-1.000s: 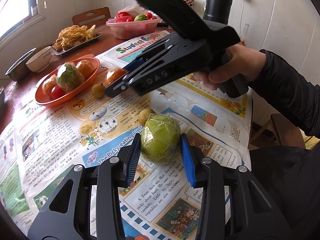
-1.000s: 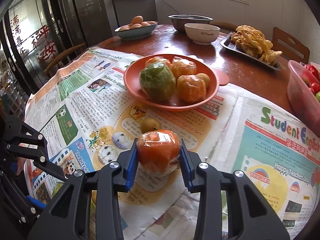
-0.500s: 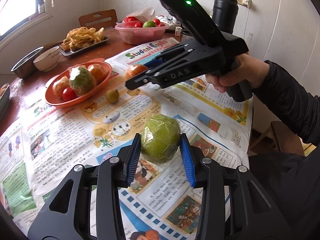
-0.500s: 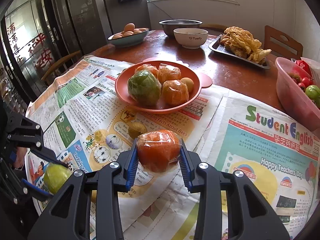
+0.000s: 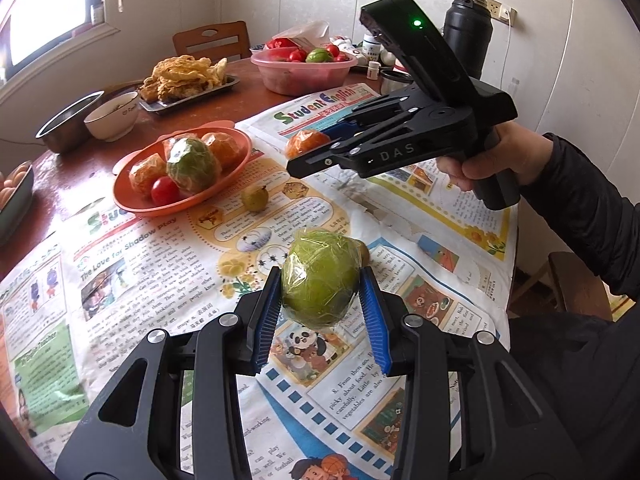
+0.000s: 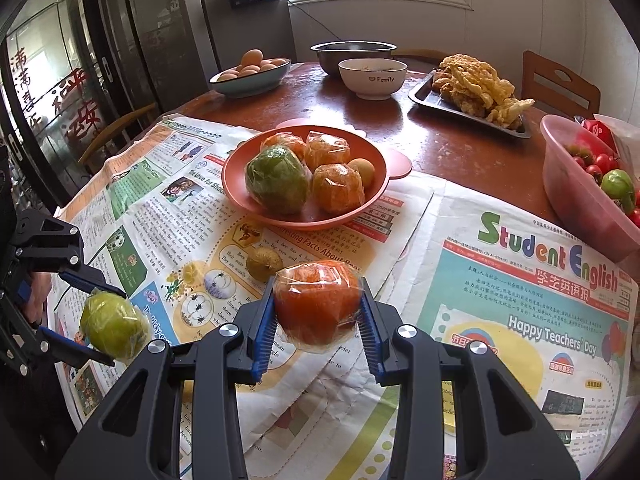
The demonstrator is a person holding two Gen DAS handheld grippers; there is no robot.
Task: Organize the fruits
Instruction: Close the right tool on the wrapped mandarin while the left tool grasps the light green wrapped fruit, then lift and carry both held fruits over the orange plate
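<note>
My left gripper [image 5: 320,296] is shut on a green fruit wrapped in plastic film [image 5: 320,278] and holds it above the newspaper. My right gripper [image 6: 318,308] is shut on a wrapped orange [image 6: 316,300], also held above the paper. The orange plate [image 6: 240,190] lies beyond, holding a wrapped green fruit [image 6: 276,180], wrapped oranges [image 6: 338,188] and a small brown fruit. A red tomato [image 5: 164,191] on the plate shows in the left wrist view. A small yellow-green fruit [image 6: 263,264] lies loose on the newspaper between the plate and my right gripper.
Newspaper [image 6: 520,300] covers the near table. A pink bowl of tomatoes [image 6: 588,200] stands right. At the back are a tray of fried food [image 6: 476,92], a white bowl [image 6: 372,78], a steel bowl [image 6: 352,52] and a bowl of eggs [image 6: 252,74]. A black flask [image 5: 468,36] stands by the wall.
Both grippers have risen and pulled back from the plate with their fruit. The green fruit left the newspaper. The small fruit beside it stays on the paper.
</note>
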